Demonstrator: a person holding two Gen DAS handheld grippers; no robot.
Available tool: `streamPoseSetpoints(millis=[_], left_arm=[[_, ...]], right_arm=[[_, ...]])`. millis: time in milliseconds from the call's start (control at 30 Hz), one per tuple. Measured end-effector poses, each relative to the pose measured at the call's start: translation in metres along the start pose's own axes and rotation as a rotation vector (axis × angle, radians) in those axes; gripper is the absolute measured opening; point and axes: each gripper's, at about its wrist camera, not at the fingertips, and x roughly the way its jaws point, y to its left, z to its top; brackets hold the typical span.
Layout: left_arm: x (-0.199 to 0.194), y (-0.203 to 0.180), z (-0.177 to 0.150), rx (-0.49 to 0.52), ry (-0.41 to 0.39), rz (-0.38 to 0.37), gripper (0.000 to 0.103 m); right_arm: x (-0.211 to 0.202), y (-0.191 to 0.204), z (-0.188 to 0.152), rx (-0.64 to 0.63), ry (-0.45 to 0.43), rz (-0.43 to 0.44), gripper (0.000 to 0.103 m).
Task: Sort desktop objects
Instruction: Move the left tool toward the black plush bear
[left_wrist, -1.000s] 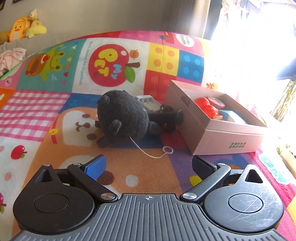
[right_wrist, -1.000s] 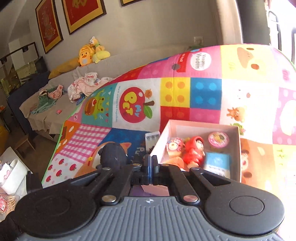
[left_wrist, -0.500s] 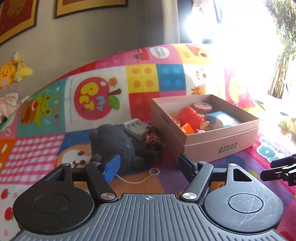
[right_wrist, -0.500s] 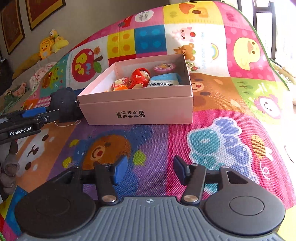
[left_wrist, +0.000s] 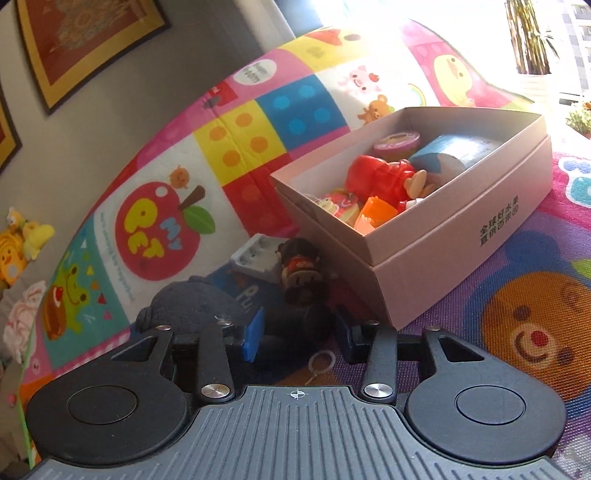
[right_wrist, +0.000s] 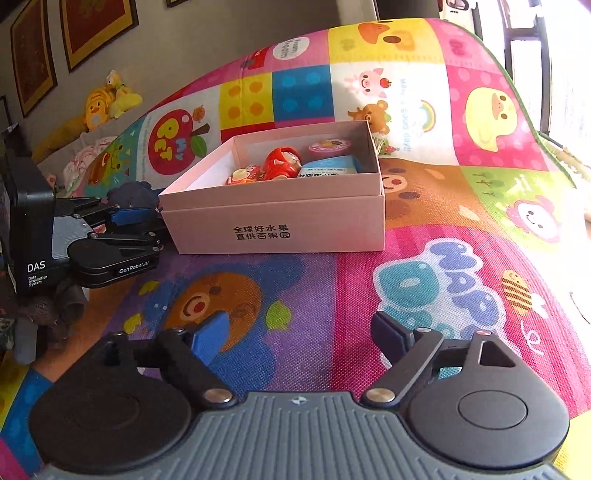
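Our left claw (left_wrist: 297, 338) is closing on a limb of the dark grey plush toy (left_wrist: 207, 308) at lower centre of the left view, and we judge the soft pinch could slip or snag its white loop string (left_wrist: 321, 363). The pink cardboard box (left_wrist: 458, 236) wall stands just beside, leaving little room right. Our right claw (right_wrist: 299, 338) is opening, nothing between its pads, over bare colourful play mat (right_wrist: 443, 280).

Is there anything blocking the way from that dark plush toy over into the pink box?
The small dark-haired figurine and a grey block lie between the plush toy and the pink box. The box's near wall must be cleared too.
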Motion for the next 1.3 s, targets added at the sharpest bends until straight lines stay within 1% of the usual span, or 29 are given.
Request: streamPoseSetpoints(millis=[133, 200, 333, 433, 533, 567, 600, 667, 733, 800, 833, 867, 900, 967, 1067, 1167, 1233, 1300], left_arm=[[-0.011, 0.004, -0.002, -0.011, -0.01, 0.019, 0.031], [-0.025, 0.006, -0.003, -0.033, -0.019, 0.004, 0.029], [-0.06, 0.002, -0.006, -0.092, -0.033, -0.101, 0.029], [-0.081, -0.011, -0.005, -0.1, -0.059, -0.176, 0.029], [-0.093, -0.028, 0.001, -0.11, -0.099, -0.262, 0.026], [-0.095, -0.034, 0.003, -0.114, -0.115, -0.294, 0.027], [-0.095, -0.041, 0.005, -0.112, -0.126, -0.315, 0.03], [-0.096, -0.052, 0.006, -0.11, -0.134, -0.336, 0.033], [-0.098, -0.056, 0.004, -0.125, -0.127, -0.359, 0.039], [-0.101, -0.052, -0.001, -0.142, -0.118, -0.357, 0.057], [-0.102, -0.049, -0.003, -0.148, -0.113, -0.351, 0.06], [-0.104, -0.043, -0.007, -0.157, -0.106, -0.339, 0.067], [-0.104, -0.039, -0.01, -0.164, -0.1, -0.327, 0.075], [-0.104, -0.026, -0.018, -0.188, -0.074, -0.288, 0.084], [-0.096, -0.004, -0.029, -0.254, -0.017, -0.235, 0.09], [-0.086, 0.013, -0.036, -0.331, 0.025, -0.197, 0.093], [-0.083, 0.02, -0.038, -0.369, 0.034, -0.19, 0.095], [-0.082, 0.022, -0.038, -0.381, 0.032, -0.191, 0.096]], right_arm=[[0.0, -0.004, 0.001, 0.028, -0.004, 0.0, 0.087], [0.0, -0.006, 0.001, 0.04, -0.007, -0.004, 0.087], [0.0, -0.01, 0.002, 0.068, -0.014, -0.013, 0.089], [-0.001, -0.015, 0.002, 0.101, -0.02, -0.023, 0.092], [-0.001, -0.02, 0.003, 0.135, -0.027, -0.034, 0.095], [-0.002, -0.021, 0.003, 0.145, -0.03, -0.038, 0.096], [-0.002, -0.022, 0.003, 0.152, -0.032, -0.043, 0.097], [-0.003, -0.023, 0.002, 0.164, -0.038, -0.053, 0.1], [-0.004, -0.023, 0.002, 0.166, -0.041, -0.056, 0.101], [-0.003, -0.022, 0.002, 0.153, -0.038, -0.049, 0.101], [-0.003, -0.02, 0.002, 0.142, -0.035, -0.045, 0.101], [-0.002, -0.018, 0.002, 0.126, -0.031, -0.043, 0.101], [-0.001, -0.015, 0.003, 0.105, -0.025, -0.044, 0.101], [0.002, -0.004, 0.005, 0.046, -0.012, -0.04, 0.101], [0.009, 0.014, 0.008, -0.032, 0.009, -0.025, 0.101], [0.021, 0.035, 0.014, -0.094, 0.041, 0.0, 0.1], [0.028, 0.047, 0.017, -0.134, 0.056, -0.008, 0.099], [0.036, 0.055, 0.017, -0.181, 0.061, -0.037, 0.099]])
